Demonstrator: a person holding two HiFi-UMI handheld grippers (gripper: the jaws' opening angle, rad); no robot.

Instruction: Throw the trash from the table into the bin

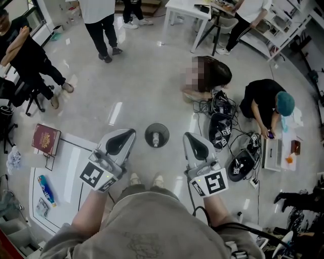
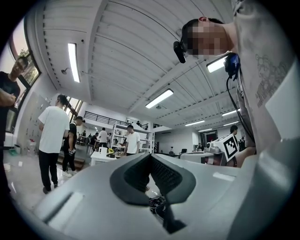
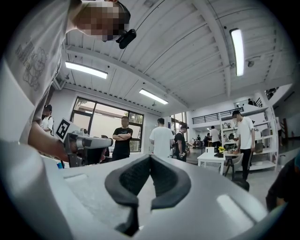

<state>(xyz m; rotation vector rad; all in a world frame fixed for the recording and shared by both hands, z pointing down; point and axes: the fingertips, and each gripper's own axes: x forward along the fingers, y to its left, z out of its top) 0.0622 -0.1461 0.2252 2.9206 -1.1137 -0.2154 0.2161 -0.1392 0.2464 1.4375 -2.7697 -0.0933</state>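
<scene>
Both grippers are held out level over the floor in front of my body. My left gripper is shut, its black pads meeting at the tip with nothing between them. My right gripper is shut and empty too. A white table stands at my lower left, beside the left gripper. On it lie a blue packet and a small pale wrapper. A dark red book rests at the table's far corner. I cannot tell which thing is the bin.
A round dark disc-shaped object sits on the floor just ahead, between the grippers. Two people crouch at the right among cables and black equipment and a laptop. Others stand at the back and left. A white table stands far ahead.
</scene>
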